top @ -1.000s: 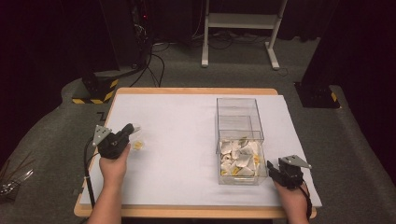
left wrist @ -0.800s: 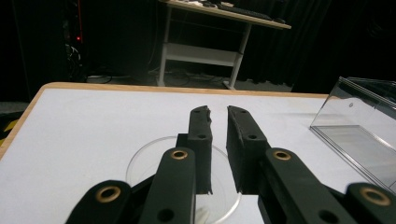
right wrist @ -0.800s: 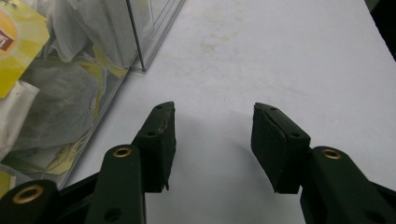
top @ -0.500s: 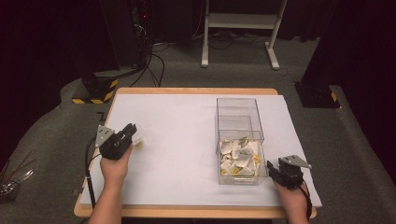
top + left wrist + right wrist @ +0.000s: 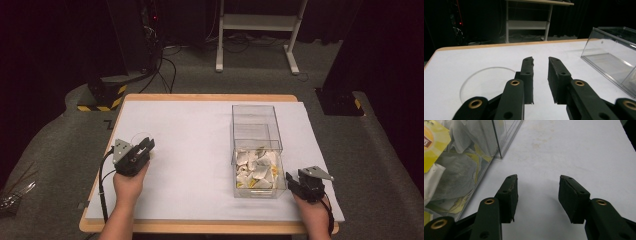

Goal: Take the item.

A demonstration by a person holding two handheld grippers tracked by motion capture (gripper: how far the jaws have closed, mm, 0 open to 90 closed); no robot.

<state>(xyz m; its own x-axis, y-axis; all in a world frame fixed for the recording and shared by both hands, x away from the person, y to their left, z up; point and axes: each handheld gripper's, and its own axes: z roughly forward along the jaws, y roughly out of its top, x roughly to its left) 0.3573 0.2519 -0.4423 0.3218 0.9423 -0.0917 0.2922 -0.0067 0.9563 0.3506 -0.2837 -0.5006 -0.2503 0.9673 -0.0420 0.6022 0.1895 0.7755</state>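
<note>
A clear plastic box (image 5: 253, 116) stands right of the table's middle. Its near part holds a heap of white and yellow tea bags (image 5: 255, 168), while its far part looks bare. My left gripper (image 5: 148, 144) rests at the table's left beside a faint circle outline (image 5: 140, 136). In the left gripper view its jaws (image 5: 540, 60) stand narrowly open with only white table between them, the circle outline (image 5: 471, 77) to their left and the box (image 5: 614, 58) far right. My right gripper (image 5: 295, 181) lies just right of the box, open and holding nothing (image 5: 537, 180), the tea bags (image 5: 446, 170) behind the clear wall.
A white sheet (image 5: 195, 130) covers the wooden table, with its edge (image 5: 210, 97) showing at the back. Beyond it on the dark floor are a white metal frame (image 5: 255, 22), cables and a black-and-yellow striped base (image 5: 102, 95).
The left gripper has shifted slightly right. A small yellow-white piece seen by its tips earlier is no longer visible. The right gripper has stayed put.
</note>
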